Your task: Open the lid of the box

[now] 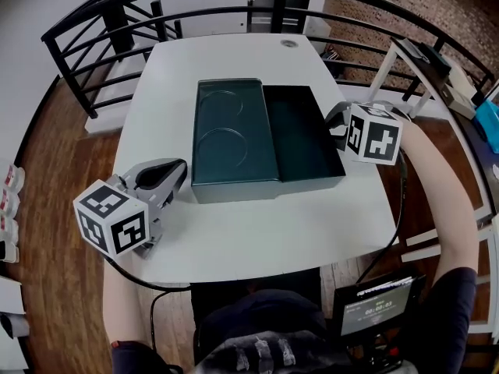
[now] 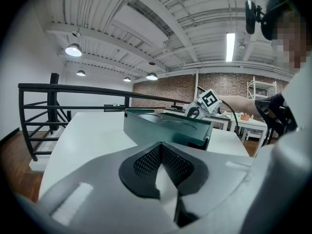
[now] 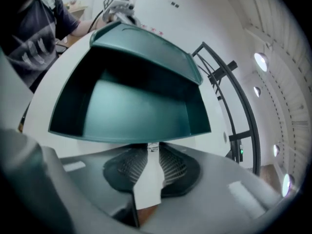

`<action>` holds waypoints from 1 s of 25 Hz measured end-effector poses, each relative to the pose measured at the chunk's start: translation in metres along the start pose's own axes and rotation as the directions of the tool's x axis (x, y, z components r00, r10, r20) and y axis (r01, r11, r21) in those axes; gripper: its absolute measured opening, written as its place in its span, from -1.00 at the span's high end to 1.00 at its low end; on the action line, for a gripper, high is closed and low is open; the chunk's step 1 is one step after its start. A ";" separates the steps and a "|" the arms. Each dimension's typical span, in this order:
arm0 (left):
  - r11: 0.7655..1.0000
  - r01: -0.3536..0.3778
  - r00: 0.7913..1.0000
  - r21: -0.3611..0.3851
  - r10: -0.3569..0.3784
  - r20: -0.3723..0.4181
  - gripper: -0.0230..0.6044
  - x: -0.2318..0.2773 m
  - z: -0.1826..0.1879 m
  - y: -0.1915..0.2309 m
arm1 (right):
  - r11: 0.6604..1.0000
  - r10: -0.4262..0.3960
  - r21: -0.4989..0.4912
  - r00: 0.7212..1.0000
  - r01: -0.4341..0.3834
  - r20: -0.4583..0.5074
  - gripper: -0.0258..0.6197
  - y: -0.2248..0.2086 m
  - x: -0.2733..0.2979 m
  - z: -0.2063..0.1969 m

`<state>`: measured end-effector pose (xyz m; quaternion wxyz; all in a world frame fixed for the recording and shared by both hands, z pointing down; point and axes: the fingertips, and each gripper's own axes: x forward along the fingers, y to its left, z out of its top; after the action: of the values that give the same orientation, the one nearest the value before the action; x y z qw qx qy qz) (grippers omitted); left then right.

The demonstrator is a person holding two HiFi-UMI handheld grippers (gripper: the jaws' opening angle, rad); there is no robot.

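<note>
Teal box (image 1: pixel 302 140) between left gripper (image 1: pixel 176 174), right gripper (image 1: pixel 337 128).

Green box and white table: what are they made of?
The green box is probably stiff cardboard, or maybe thin plastic. It has a dull matte finish, thin straight walls and sharp corners. The table has a smooth white top, likely painted or laminated board, because it looks flat, even and faintly shiny. Neither can be told for sure just by looking.
</note>
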<state>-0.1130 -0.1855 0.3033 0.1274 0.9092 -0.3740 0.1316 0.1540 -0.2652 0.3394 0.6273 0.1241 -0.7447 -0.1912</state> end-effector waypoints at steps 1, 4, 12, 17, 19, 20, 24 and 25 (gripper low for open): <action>1.000 0.000 1.000 0.000 0.000 0.000 0.87 0.000 0.000 0.001 | 1.000 -0.002 0.025 1.000 0.001 0.024 0.69 -0.002 -0.002 -0.002; 1.000 0.002 1.000 0.001 -0.002 0.001 0.87 -0.001 -0.001 0.001 | 0.998 0.002 0.058 0.998 -0.005 0.057 0.69 -0.001 -0.005 -0.001; 1.000 0.001 1.000 0.001 -0.001 0.002 0.87 -0.001 0.001 0.001 | 0.999 0.015 0.037 0.999 -0.017 0.046 0.69 0.002 -0.001 0.000; 1.000 0.001 1.000 0.001 -0.001 0.002 0.87 -0.001 0.000 0.000 | 0.998 0.014 0.055 0.999 -0.017 0.052 0.69 0.003 -0.001 0.000; 1.000 0.001 1.000 0.001 -0.001 0.002 0.88 0.000 0.000 0.000 | 0.997 0.014 0.071 0.998 -0.018 0.055 0.69 0.003 0.000 -0.001; 1.000 0.001 1.000 0.001 -0.001 0.003 0.87 0.000 0.000 0.000 | 0.997 0.016 0.077 0.999 -0.020 0.049 0.68 0.003 0.000 -0.003; 1.000 0.001 1.000 -0.001 -0.001 0.003 0.88 0.000 -0.001 0.002 | 0.997 0.014 0.083 0.998 -0.009 -0.057 0.67 0.002 0.001 -0.034; 1.000 0.001 1.000 -0.001 -0.001 0.003 0.87 0.001 -0.001 0.002 | 0.995 0.004 0.096 0.998 0.003 -0.066 0.67 0.000 -0.001 -0.043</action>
<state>-0.1141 -0.1870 0.3046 0.1275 0.9094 -0.3738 0.1301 0.1959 -0.2709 0.3448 0.6451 0.1602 -0.7318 -0.1508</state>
